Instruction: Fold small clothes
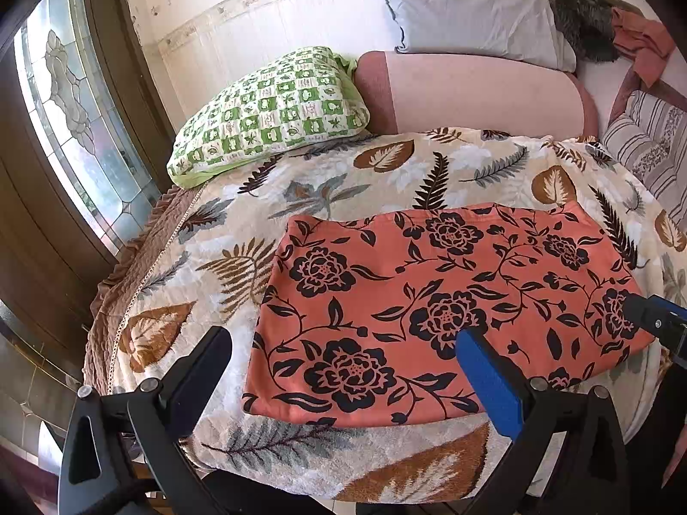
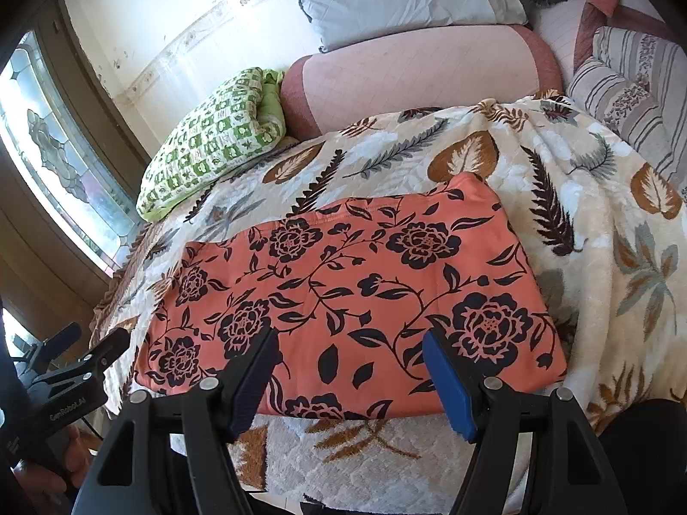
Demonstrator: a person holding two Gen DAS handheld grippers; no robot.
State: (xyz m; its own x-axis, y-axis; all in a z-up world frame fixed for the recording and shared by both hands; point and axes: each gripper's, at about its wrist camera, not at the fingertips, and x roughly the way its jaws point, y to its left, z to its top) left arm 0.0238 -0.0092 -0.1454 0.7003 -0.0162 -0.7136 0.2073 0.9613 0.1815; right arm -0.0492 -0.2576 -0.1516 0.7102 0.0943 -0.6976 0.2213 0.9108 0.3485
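Left wrist view shows a coral-orange cloth (image 1: 438,300) printed with black flowers, leaves and curling vines, lying flat and smooth as a rectangle on a cream leaf-patterned blanket (image 1: 240,214) that covers the bed. It looks like a folded garment, though which kind cannot be told. Its long axis runs left to right across the bed, parallel to the near bed edge. The near long edge lies just back from where the blanket drops over that edge; the far long edge, with a stitched hem, faces the pillows. All four edges look straight and the corners lie down.

Bare blanket surrounds the cloth: a wide strip to its left, a band beyond it, and a rumpled stretch to its right in the right wrist view.

The left gripper (image 1: 348,369) hovers over the near left part of the cloth with its jaws spread wide, pinching nothing. The right gripper (image 2: 352,369) hangs over the near edge, jaws also apart and empty.

Further back lie a green checked pillow (image 1: 275,116), a pink bolster (image 1: 476,90) and a grey pillow (image 1: 463,8). A leaded-glass window (image 1: 73,128) stands to the left.
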